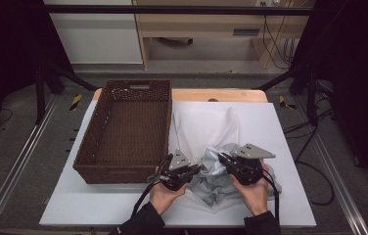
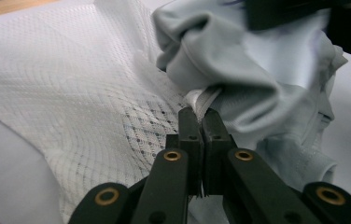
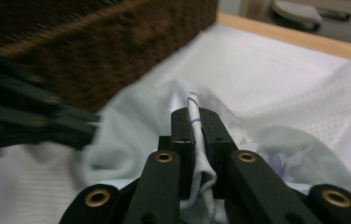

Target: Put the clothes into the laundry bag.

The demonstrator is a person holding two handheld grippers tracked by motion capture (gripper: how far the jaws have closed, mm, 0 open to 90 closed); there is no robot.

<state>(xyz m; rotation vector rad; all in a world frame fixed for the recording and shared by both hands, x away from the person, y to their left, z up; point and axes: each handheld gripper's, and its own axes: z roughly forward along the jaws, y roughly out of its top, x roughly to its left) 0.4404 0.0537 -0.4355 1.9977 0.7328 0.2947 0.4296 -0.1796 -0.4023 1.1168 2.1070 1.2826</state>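
On the white table [image 1: 289, 147], both grippers' jaws are clamped tight on folds of the pale garment [image 1: 216, 171].

The wicker basket [image 1: 123, 132] walls off the table's [image 1: 289, 147] nine o'clock side, just beside the left gripper [image 1: 197, 169]; the heaped garment [image 1: 211, 147] blocks twelve; bare table lies open toward three o'clock.

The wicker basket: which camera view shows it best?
The high view shows the wicker basket best: its whole rim and its inside are visible, left of the pale garment. The right gripper view shows just a blurred piece of its brown wall. The left gripper view gives no useful look.
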